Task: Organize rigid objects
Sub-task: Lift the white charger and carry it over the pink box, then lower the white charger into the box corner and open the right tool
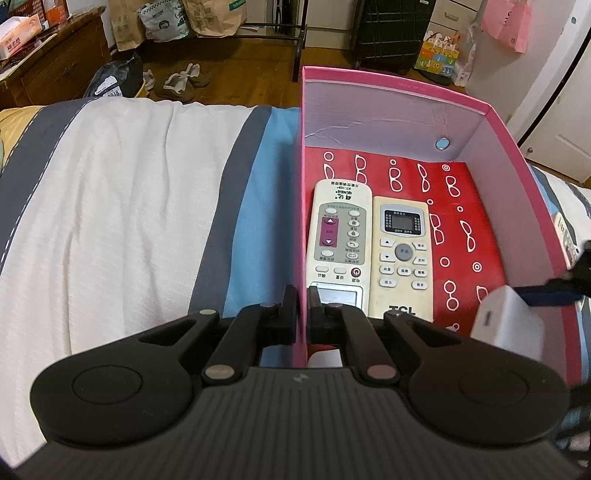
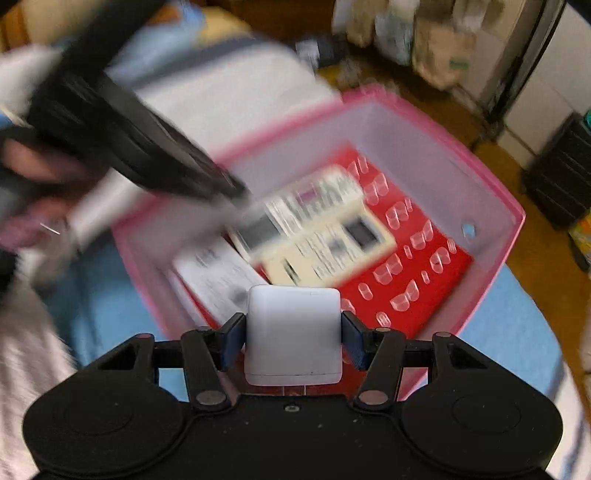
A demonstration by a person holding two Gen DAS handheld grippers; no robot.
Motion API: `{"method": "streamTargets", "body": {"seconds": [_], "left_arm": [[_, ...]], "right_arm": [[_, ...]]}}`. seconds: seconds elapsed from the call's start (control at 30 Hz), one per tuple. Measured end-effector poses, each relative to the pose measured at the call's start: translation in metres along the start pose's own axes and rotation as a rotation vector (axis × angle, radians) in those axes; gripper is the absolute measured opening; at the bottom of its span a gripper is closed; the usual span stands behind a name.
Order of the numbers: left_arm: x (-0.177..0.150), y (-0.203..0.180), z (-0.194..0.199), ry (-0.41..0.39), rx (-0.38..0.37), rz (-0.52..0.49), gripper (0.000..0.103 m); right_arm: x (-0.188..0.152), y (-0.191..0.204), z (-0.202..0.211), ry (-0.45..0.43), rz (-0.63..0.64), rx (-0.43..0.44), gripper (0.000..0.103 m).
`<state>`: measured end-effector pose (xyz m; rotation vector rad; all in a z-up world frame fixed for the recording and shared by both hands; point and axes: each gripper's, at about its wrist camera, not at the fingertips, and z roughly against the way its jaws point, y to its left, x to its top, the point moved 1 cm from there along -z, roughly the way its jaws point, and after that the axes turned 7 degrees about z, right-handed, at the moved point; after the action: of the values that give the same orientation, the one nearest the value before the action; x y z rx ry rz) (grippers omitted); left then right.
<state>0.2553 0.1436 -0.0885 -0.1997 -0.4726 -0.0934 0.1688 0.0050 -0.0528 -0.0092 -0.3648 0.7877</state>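
Note:
A pink box (image 1: 509, 155) with a red patterned floor lies open on the bed. Two white remote controls lie side by side in it: one with a purple pad (image 1: 338, 240) and a TCL one (image 1: 402, 258). My left gripper (image 1: 302, 310) is shut on the box's left wall near its front corner. My right gripper (image 2: 293, 332) is shut on a white charger block (image 2: 293, 332) and holds it above the box's near end; the block also shows in the left wrist view (image 1: 509, 321). The right wrist view is blurred; the box (image 2: 498, 206) and the left gripper (image 2: 122, 125) show in it.
The bed has a white, grey and blue striped cover (image 1: 129, 203). Beyond the bed are a wooden floor with shoes (image 1: 184, 79), paper bags (image 1: 214, 16), a wooden dresser (image 1: 48, 62) and a black suitcase (image 1: 391, 33).

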Motion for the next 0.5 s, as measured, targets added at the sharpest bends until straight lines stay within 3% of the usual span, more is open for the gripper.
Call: {"method": "streamTargets", "body": {"seconds": [0.13, 0.27, 0.5], "left_arm": [[0.001, 0.001, -0.002, 0.001, -0.007, 0.004, 0.004], [0.001, 0.002, -0.002, 0.002, -0.012, 0.01, 0.004], [0.001, 0.001, -0.002, 0.0, -0.011, 0.01, 0.004]], "right_arm": [[0.007, -0.004, -0.007, 0.091, 0.014, 0.008, 0.06], [0.009, -0.001, -0.007, 0.127, 0.055, -0.062, 0.06], [0.014, -0.004, -0.01, 0.185, 0.037, -0.063, 0.06]]}}
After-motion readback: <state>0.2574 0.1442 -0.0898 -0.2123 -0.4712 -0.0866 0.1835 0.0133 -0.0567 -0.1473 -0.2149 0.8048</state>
